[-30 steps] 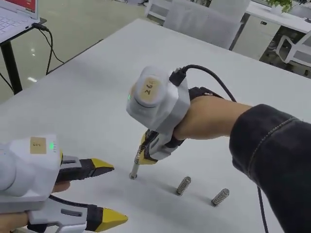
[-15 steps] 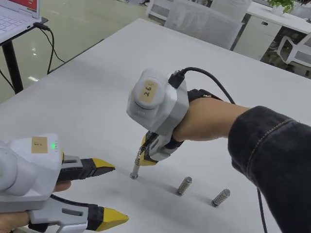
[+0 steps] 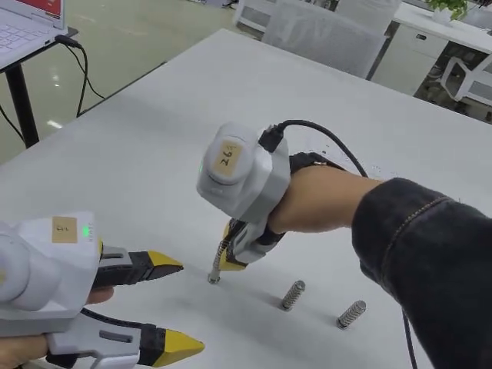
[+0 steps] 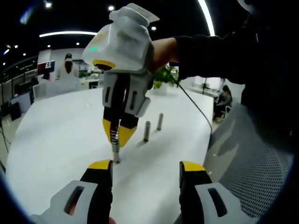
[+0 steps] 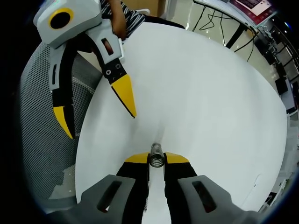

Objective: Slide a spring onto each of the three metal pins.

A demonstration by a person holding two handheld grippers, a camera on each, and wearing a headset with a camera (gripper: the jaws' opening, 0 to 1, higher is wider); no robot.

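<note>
Right gripper view, nearest entry: my right gripper (image 5: pixel 157 159), black jaws with yellow tips, drawn in tight on one spring (image 5: pixel 157 153). The spring sits squarely between my two fingertips (image 5: pixel 136 158) and touches both. Its open top coil faces the camera.

Spring, description: bare grey steel wire, closely wound, narrow, glinting along the coils.

Head view, same item: the spring stands nearly upright with a slight lean, threaded over the upper part of a thin metal pin (image 3: pixel 213 274). The lower stretch of the pin shows bare below the coils, and its foot meets the white table (image 3: pixel 138 154).

Next out: my left gripper (image 3: pixel 181 305), same black and yellow build, jaws spread wide with nothing between them. It hovers low over the table, tips pointing toward the pin and stopping short of it, apart from the right gripper. In the left gripper view the pin stands just beyond one of its yellow tips.

Further out, past the pin: nearer standing spring (image 3: pixel 291 294) and farther standing spring (image 3: pixel 350 314), both upright on the table, apart from each other and from both grippers. Whether a pin runs inside each I cannot tell for certain.

Far edge: a grey mesh chair (image 3: pixel 323 34) stands behind the table.
</note>
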